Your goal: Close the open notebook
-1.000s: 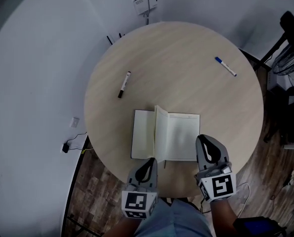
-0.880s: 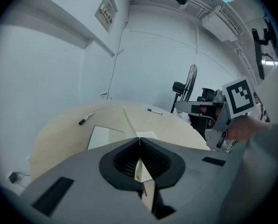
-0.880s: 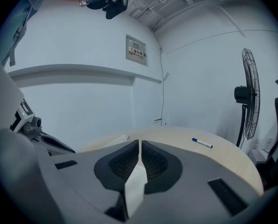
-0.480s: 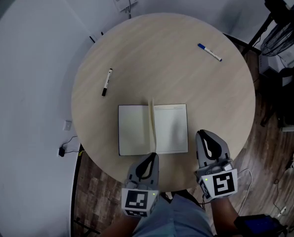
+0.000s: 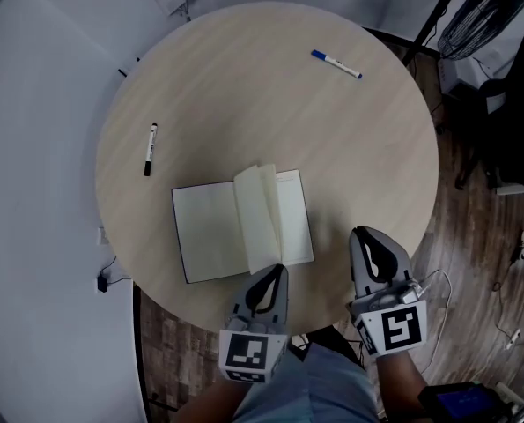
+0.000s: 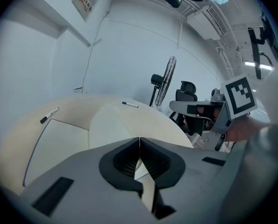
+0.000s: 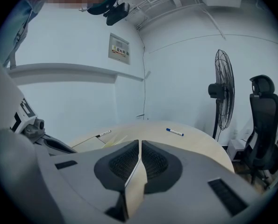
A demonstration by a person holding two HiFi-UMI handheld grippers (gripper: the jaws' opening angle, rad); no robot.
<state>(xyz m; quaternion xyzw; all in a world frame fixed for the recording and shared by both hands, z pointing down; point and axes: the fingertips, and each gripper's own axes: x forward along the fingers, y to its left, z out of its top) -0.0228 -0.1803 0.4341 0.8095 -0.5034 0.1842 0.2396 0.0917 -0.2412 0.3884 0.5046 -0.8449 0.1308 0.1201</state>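
You held both grippers clenched and empty at the near rim of the round table [image 5: 270, 86]. The left gripper [image 5: 278, 270] sat at the open notebook's [image 5: 210, 227] near edge and the right gripper [image 5: 360, 233] beside it. The notebook was likely light, with floppy pages and a stiffer cover, so it was best lifted by the right cover's outer edge. Half a second earlier its pages lay flat; here a leaf [image 5: 260, 218] arched up.
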